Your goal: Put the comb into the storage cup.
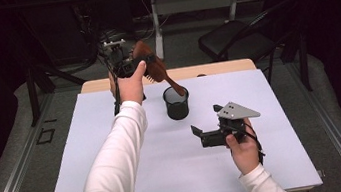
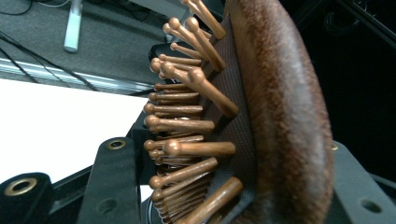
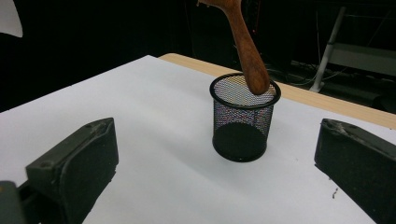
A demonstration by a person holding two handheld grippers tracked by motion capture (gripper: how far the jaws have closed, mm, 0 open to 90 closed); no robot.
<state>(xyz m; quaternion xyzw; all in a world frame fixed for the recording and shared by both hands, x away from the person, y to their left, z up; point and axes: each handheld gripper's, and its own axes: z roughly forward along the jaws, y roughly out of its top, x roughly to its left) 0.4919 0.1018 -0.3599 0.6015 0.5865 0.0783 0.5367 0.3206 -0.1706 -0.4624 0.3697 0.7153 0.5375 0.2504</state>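
Observation:
My left gripper [image 1: 146,61] is raised above the table's far side, shut on the head of a brown wooden hairbrush [image 1: 153,67]. Its bristles [image 2: 187,126] and padded back [image 2: 285,121] sit between the jaws. The brush tilts down to the right, and its handle tip [image 3: 257,84] is at the rim of a black mesh cup [image 1: 177,103], [image 3: 243,119] standing upright mid-table. My right gripper [image 1: 203,129] hovers low to the right of the cup, open and holding nothing, jaws pointing toward the cup.
A white mat [image 1: 117,159] covers the wooden table [image 1: 235,65]. Beyond the far edge stand a black chair [image 1: 236,36], a desk frame [image 1: 195,1] and floor cables [image 1: 95,41].

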